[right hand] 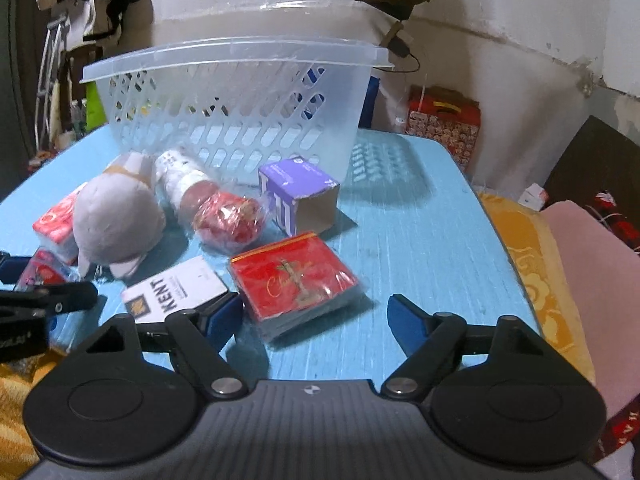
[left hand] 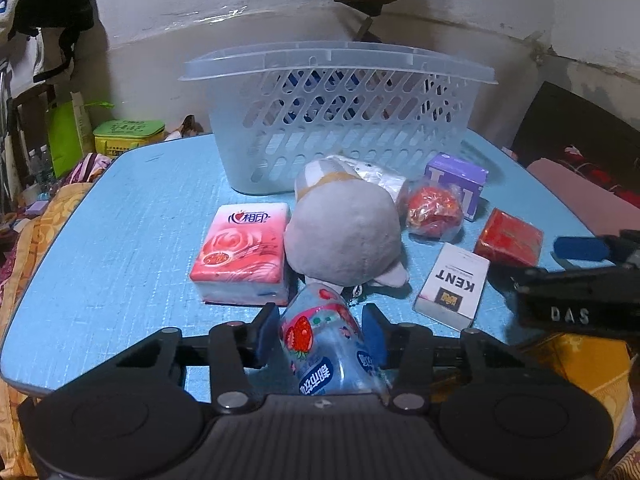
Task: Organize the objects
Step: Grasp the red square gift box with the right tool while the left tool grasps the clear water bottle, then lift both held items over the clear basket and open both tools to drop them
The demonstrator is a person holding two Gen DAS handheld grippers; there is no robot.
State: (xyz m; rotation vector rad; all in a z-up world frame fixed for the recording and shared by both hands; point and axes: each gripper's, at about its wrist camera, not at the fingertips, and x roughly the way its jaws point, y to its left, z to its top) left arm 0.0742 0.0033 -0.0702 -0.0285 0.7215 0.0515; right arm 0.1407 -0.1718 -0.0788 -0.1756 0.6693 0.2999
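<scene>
My left gripper (left hand: 322,332) is shut on a clear bottle with a strawberry label (left hand: 328,344) that lies at the near edge of the blue table (left hand: 120,240). In the right wrist view, my right gripper (right hand: 314,316) stands open around the near end of a flat red packet (right hand: 296,280); its pads do not touch it. Beside its left finger lies a white KENT box (right hand: 176,292). A grey plush toy (left hand: 344,236), a pink tissue pack (left hand: 240,248), a red wrapped ball (left hand: 434,210) and a purple box (left hand: 460,180) lie before a clear latticed basket (left hand: 340,56).
A white wrapped cylinder (right hand: 180,176) lies against the basket's foot. Yellow and pink bedding (right hand: 560,280) borders the table's right edge. A red patterned gift bag (right hand: 444,124) stands behind the table, green bags and a tin (left hand: 128,132) at the far left. Clothes hang on the wall.
</scene>
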